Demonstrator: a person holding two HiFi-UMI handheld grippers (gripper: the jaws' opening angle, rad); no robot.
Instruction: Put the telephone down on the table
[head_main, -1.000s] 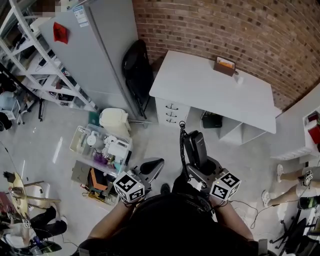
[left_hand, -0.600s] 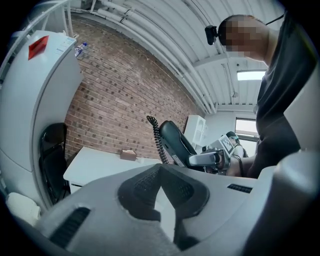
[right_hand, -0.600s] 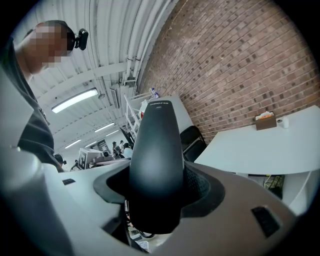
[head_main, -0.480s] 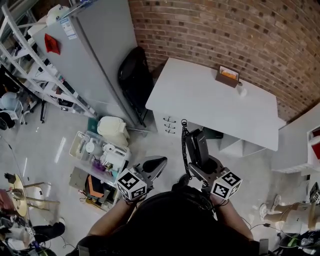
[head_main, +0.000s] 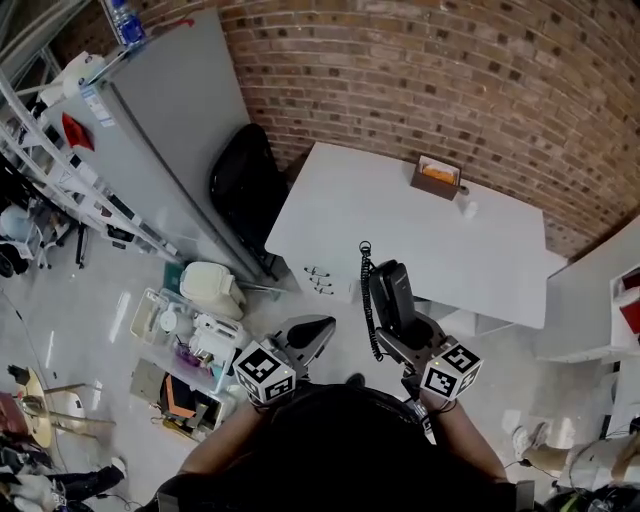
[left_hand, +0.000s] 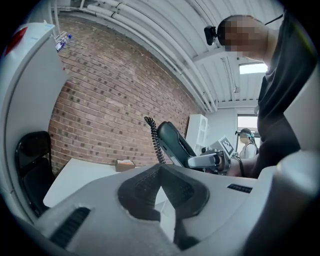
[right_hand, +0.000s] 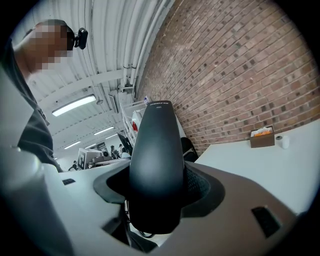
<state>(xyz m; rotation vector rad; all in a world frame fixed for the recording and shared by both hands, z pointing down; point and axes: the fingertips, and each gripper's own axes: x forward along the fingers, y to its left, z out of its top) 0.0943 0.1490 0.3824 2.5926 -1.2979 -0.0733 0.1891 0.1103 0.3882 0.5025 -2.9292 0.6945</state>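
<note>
Red brick wall (head_main: 450, 80) backs a white rectangular table (head_main: 380, 230), its top open apart from a small brown box (head_main: 438, 176) near the far edge. The right gripper (head_main: 405, 335) is clamped on a black telephone handset (head_main: 392, 295), which is held in the air at the table's near edge. Its long axis points up and away toward the wall, with the coiled black cord (head_main: 367, 300) alongside. The left gripper (head_main: 318, 328) has its jaws together and holds nothing.

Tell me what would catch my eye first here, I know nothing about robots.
First, the black telephone handset, its coiled cord dangling, clamped in the right gripper at the near edge of the white table. Behind that table rises a red brick wall, with a small brown box near it on the tabletop. The left gripper is shut on nothing, left of the handset.
</note>
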